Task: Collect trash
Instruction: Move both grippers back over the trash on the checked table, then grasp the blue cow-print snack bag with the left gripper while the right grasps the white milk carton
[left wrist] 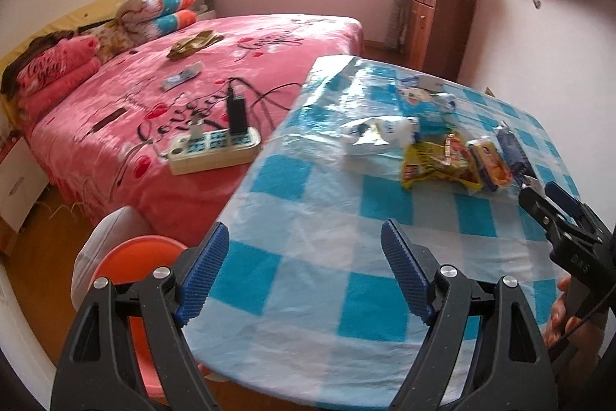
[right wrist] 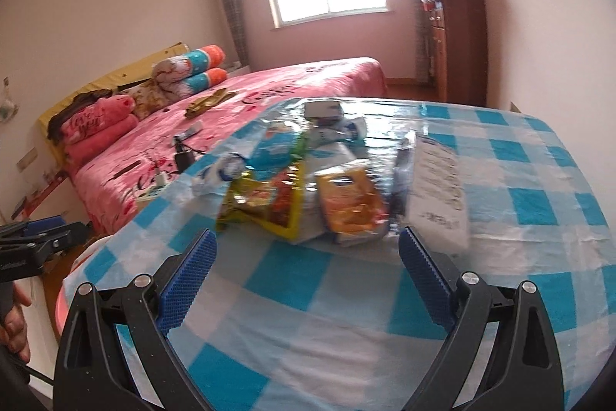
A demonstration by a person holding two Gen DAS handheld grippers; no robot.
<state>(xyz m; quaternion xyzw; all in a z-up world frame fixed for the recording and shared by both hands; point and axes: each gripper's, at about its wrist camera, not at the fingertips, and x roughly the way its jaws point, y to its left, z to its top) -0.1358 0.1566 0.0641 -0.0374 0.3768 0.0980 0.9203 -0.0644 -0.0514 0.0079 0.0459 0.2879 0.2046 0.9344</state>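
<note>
Left wrist view: left gripper wide open, nothing between the blue pads, hovering over the near edge of the table with the blue-white check cloth. Trash cluster sits toward the far right part of the tabletop: white crumpled wrapper, yellow snack bag, orange packet, dark blue wrapper; a light-blue printed bag lies behind them near the far edge. Right gripper comes in from the right edge, tips just beside the dark blue wrapper; from here cannot tell its opening. Right wrist view: right gripper also wide open and empty, pads just short of the yellow snack bag and orange packet; white printed package lies to their right. Orange stool below the table's left edge. Power strip on the pink bed.
</note>
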